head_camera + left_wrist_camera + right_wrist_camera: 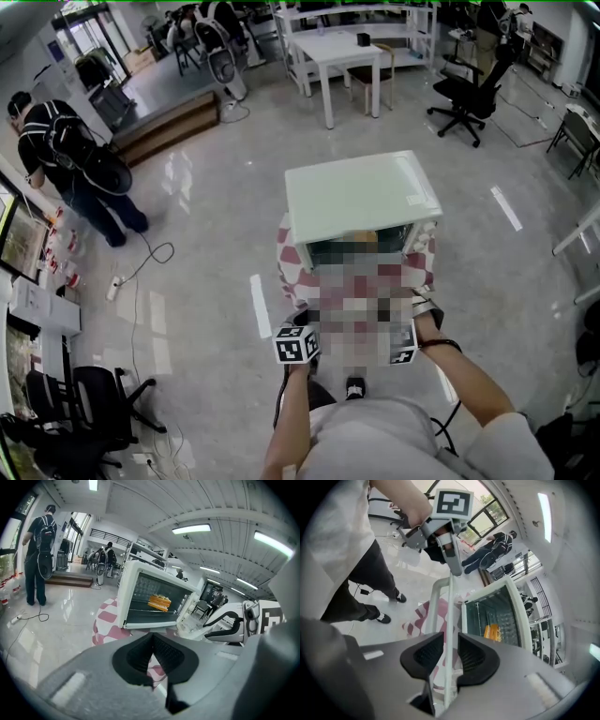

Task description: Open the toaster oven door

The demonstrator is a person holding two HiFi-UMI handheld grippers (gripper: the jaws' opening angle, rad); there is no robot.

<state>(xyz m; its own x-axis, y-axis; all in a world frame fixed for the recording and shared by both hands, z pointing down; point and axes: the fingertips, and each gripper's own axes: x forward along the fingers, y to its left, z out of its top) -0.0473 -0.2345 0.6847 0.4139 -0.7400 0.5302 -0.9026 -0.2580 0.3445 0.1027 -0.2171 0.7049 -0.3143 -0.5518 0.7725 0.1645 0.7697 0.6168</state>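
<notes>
A pale green toaster oven [361,202] stands on a red-and-white checkered cloth [291,274]. Its door hangs open, and toast [159,603] sits on the rack inside. In the right gripper view the white door handle [449,597] runs between the pads of my right gripper [450,644]. A thin gap shows beside the handle, so the jaws stand open around it. My left gripper [152,637] is shut on nothing and hovers in front of the oven [140,597], to the left of the door. A mosaic patch hides both sets of jaws in the head view.
A person in dark clothes with a backpack [66,159] stands at the far left by a step. A cable and power strip [141,267] lie on the floor. A white table [337,52] and an office chair [464,98] stand behind the oven.
</notes>
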